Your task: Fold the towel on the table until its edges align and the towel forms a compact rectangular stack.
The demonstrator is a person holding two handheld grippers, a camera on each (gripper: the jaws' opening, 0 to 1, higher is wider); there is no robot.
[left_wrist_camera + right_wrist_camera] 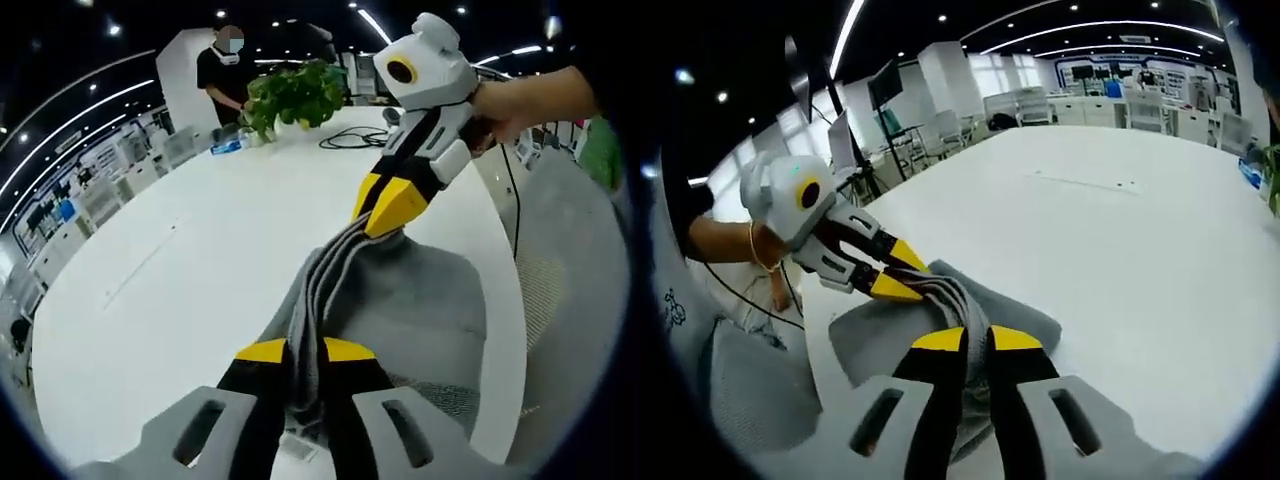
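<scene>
A grey towel (400, 300) hangs bunched over the white table (200, 250), stretched between both grippers. My left gripper (305, 352) is shut on one bunched end of the towel at the bottom of the left gripper view. The right gripper (385, 210), held by a hand, comes in from the upper right there and pinches the other end. In the right gripper view my right gripper (975, 340) is shut on the towel (890, 335), and the left gripper (902, 280) grips the folds just beyond it. The lower part of the towel rests on the table (1120, 260).
A potted green plant (295, 95) stands at the table's far end with a person behind it. A black cable (350, 138) lies near it. A grey mesh chair (560, 280) stands by the table's right edge. Desks and chairs (1040, 105) line the room beyond.
</scene>
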